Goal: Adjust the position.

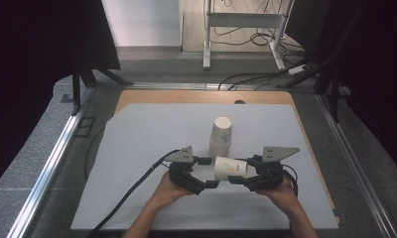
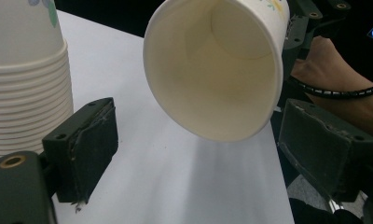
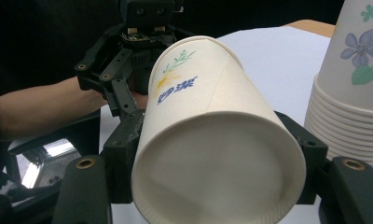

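While my right claw (image 1: 238, 180) pinches the sideways paper cup (image 1: 230, 168) and my left claw (image 1: 210, 172) gapes empty at its mouth, squeezing harder could crumple it.

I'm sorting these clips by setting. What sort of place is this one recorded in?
Probably a lab or test bay set up for recording, not a home. A white sheet covers the table, dark curtains screen both sides, and loose cables lie under a metal frame behind. The right claw holds a paper cup.
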{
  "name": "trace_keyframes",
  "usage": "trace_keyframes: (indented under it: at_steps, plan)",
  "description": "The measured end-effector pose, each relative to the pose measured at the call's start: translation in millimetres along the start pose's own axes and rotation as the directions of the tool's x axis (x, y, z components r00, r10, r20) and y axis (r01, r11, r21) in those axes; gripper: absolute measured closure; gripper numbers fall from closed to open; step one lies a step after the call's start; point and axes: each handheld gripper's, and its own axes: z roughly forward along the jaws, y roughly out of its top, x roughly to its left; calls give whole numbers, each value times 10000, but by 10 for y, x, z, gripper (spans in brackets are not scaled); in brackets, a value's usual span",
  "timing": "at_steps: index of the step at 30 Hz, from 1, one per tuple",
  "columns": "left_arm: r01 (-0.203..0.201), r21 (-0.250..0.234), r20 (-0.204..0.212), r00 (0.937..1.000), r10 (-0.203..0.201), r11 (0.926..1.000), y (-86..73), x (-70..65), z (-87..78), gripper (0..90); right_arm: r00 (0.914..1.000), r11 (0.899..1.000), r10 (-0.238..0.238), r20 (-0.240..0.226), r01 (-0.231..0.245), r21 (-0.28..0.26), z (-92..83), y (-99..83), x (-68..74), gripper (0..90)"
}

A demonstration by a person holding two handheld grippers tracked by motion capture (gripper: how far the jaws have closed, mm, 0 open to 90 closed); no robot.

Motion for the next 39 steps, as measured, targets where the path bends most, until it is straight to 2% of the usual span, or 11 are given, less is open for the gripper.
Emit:
trace_keyframes:
  at_steps: [8, 14, 18, 23, 33, 39]
  plan:
    - [-8, -215, 74, 10000, 10, 9998, 0, 2, 8, 134, 9998, 9997, 44, -183, -48, -223, 28, -6, 9, 356]
    - [-16, -385, 500, 9987, 35, 9993, -8, 11, 14, 139, 9988, 9993, 62, -488, -80, -361, 62, -19, 17, 356]
    - [-80, -453, 640, 9979, 109, 9989, -9, 6, 12, 156, 9975, 9990, 96, -699, -127, -439, 78, -23, 21, 356]
    - [-317, -627, 998, 9943, 378, 9975, 0, -12, -9, 235, 9955, 9990, 80, -944, -122, -438, 87, -28, 20, 356]
    - [-371, -714, 1272, 9908, 460, 9968, -1, -19, -5, 254, 9908, 9980, 230, -1336, -306, -552, 86, -51, 1, 356]
    - [-540, -607, 1189, 9910, 609, 9967, 5, -34, -15, 281, 9902, 9986, 206, -1380, -271, -452, 95, -51, 4, 361]
